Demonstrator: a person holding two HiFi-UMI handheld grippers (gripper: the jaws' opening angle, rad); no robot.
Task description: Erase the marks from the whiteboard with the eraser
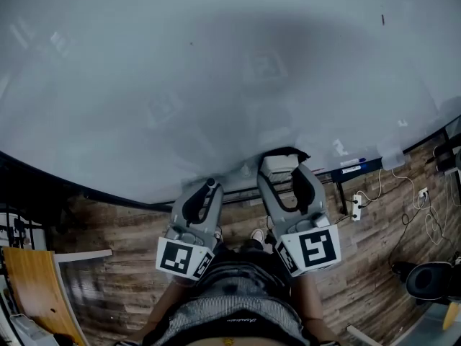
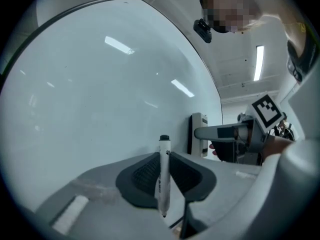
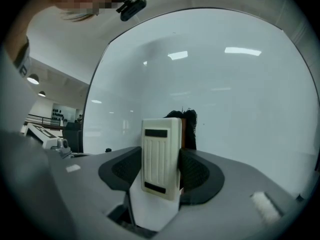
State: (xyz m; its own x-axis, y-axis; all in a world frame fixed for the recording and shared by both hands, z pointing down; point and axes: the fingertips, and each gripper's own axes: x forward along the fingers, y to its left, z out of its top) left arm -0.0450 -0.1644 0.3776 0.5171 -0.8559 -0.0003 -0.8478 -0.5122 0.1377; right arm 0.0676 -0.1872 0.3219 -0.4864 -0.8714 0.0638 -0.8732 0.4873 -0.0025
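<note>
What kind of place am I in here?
Likely an office or lab workspace: a big wall whiteboard, a wood-plank floor with a power strip on it, and ceiling strip lights.

- The left gripper (image 1: 208,187) points forward. Its jaws are closed on a marker (image 2: 163,176) that stands upright between them.
- The right gripper (image 1: 285,170) is just beside the left one and reaches slightly farther ahead. Its jaws are clamped on the eraser (image 3: 161,156), which stands upright between them.
- Both forearms (image 1: 311,303) run back from the grippers toward the torso.
</note>
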